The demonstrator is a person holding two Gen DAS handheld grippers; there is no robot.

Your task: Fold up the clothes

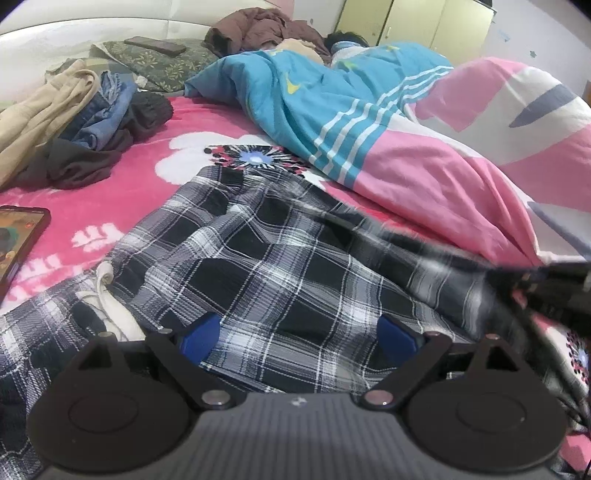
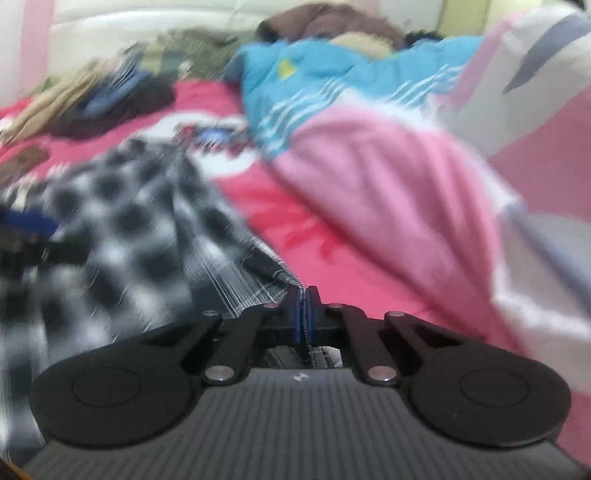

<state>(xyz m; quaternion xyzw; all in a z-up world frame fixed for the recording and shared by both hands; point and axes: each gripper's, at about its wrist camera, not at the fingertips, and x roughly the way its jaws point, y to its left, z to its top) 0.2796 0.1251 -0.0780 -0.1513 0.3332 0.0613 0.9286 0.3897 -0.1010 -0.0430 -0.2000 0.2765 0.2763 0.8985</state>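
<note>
One plaid garment [image 1: 280,258], two phones [image 1: 18,240] [image 1: 155,45], one clothes pile [image 1: 85,122], two quilts [image 1: 314,99] [image 1: 480,155].

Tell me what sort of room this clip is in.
A bedroom, most likely: a bed with a pink floral blanket, a quilt over someone lying there, a pillow, and yellow wardrobe doors behind.

The right wrist view is smeared by motion blur, so the plaid shirt [image 2: 122,206] and clothes pile [image 2: 92,99] lack detail. In the left view, the phone [image 1: 18,243] is cut off by the edge.
</note>
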